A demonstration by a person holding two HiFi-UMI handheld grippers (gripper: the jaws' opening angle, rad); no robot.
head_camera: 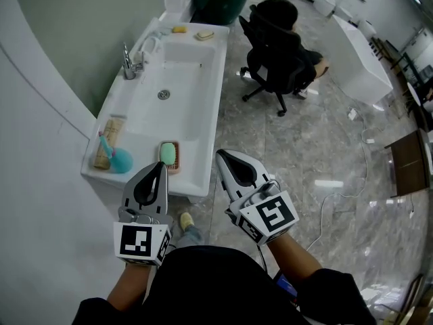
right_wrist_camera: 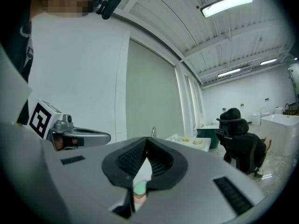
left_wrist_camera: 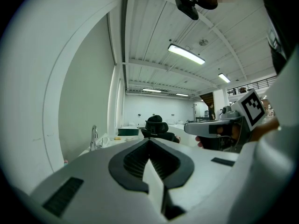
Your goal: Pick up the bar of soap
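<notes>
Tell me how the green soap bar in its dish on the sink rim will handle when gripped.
The green soap bar looks rigid and smooth with rounded edges, so probably slippery. It lies flat in its dish, so unlikely to roll.

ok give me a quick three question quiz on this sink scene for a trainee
1. True or false: the green soap bar lies in a dish on the sink, at its near rim.
2. In the head view, the faucet stands on the sink's: A left side, B right side, C near end?
3. Fill in: the left tongs and right tongs are both ___ and empty.
Key: 1 true; 2 A; 3 shut.
</notes>
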